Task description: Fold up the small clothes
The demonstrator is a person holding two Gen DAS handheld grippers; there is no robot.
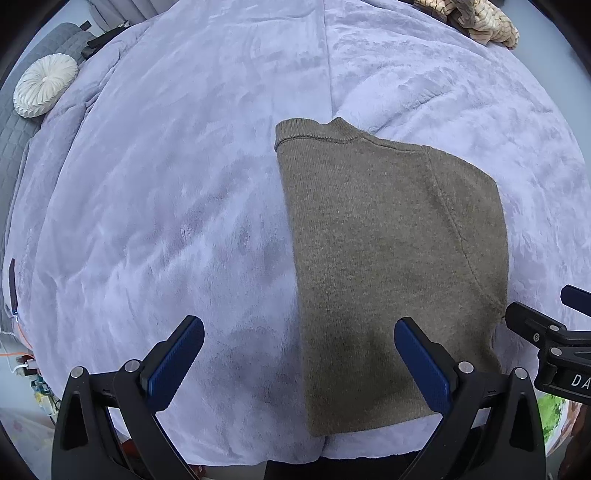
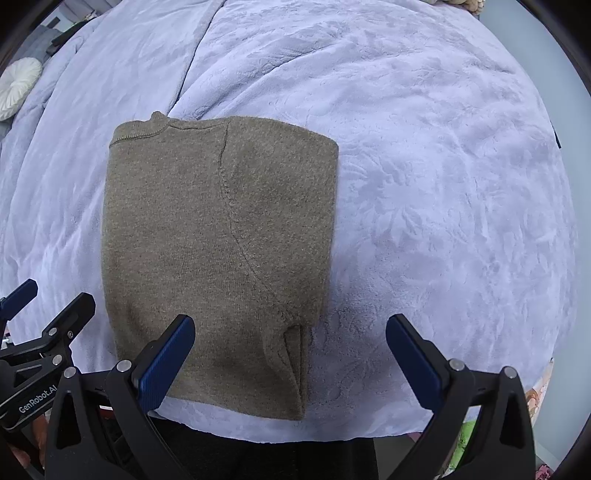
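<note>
A folded brown knit garment lies flat on a lavender plush blanket, both claws spread wide and empty above its near end.

The blanket (image 1: 147,221) covers the bed and fills both views. The garment (image 2: 221,240), a tidy rectangle with its neckline at the far end and a sleeve seam curving down its top layer, rests near the blanket's near edge. The left claw (image 1: 299,358) hangs over the garment's left edge, the right claw (image 2: 290,354) over its right edge. A round white cushion (image 1: 45,85) sits far left; a cream knit item (image 1: 476,18) lies at the far edge.
</note>
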